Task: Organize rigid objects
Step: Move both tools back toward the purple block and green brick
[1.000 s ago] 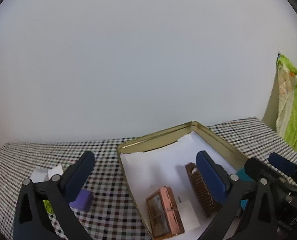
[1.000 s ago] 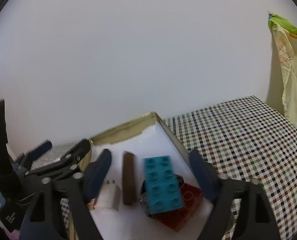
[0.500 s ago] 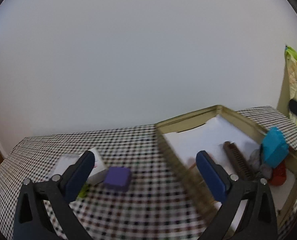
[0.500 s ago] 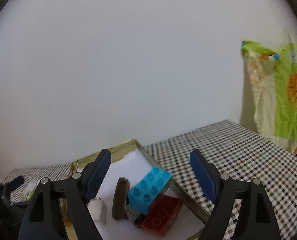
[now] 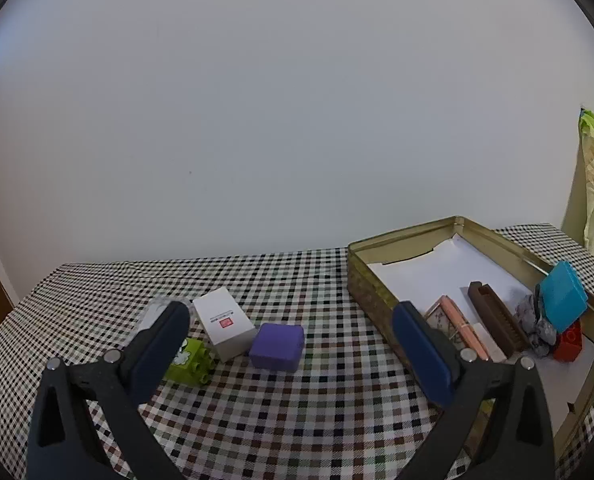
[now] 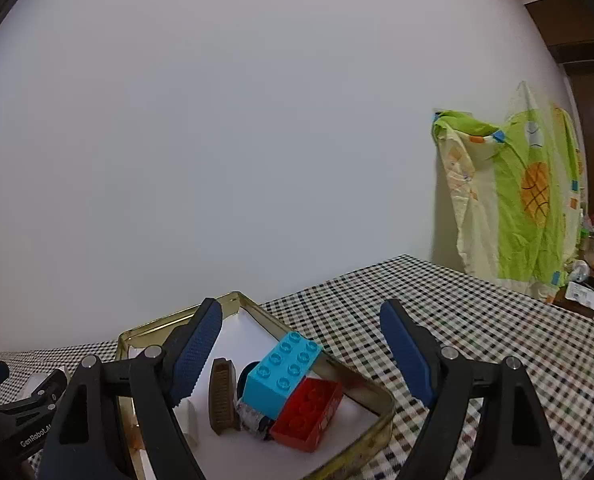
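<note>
Purple box [image 5: 277, 346] lies on the checked cloth [image 5: 297, 420] between the wide-open fingers of the left gripper [image 5: 289, 352], nothing gripped; green brick [image 5: 191, 361] and white carton [image 5: 225, 322] sit just beside its left finger. Right gripper [image 6: 297, 354] is also wide open and empty, with blue brick [image 6: 283, 374] on red brick [image 6: 307, 414] in the gold tin [image 6: 373, 404] between its fingers

"GenRobot" on left claw [image 6: 1, 376]

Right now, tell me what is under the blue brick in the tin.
The blue brick leans on a red brick and a crumpled grey wrapper. A dark round object behind it is mostly covered; I cannot identify it.
</note>
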`<state>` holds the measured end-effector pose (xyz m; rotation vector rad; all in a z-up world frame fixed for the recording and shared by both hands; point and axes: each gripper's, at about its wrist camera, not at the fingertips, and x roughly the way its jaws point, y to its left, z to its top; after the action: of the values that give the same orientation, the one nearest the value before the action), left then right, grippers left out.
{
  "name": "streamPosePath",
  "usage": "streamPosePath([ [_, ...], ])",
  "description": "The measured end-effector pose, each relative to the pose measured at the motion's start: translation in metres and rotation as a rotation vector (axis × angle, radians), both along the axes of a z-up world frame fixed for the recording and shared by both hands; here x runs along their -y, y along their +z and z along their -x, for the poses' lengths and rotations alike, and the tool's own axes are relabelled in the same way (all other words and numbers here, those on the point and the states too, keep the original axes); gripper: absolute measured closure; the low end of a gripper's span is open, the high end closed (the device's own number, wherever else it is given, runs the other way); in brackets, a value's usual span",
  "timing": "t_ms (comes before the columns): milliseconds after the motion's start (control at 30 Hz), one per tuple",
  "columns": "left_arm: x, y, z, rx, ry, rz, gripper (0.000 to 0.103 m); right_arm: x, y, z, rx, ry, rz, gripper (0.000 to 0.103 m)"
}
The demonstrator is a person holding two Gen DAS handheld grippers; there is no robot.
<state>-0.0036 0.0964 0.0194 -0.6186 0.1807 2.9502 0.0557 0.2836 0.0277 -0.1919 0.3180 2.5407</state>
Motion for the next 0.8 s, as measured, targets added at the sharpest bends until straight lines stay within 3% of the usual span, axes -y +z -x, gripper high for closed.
streamPosePath([
  [800,0.067,-0.006,0.007,0.058,0.058,-0.040,0.001,0.097,-0.010,0.045,0.020,0.128,-0.039,0.020],
])
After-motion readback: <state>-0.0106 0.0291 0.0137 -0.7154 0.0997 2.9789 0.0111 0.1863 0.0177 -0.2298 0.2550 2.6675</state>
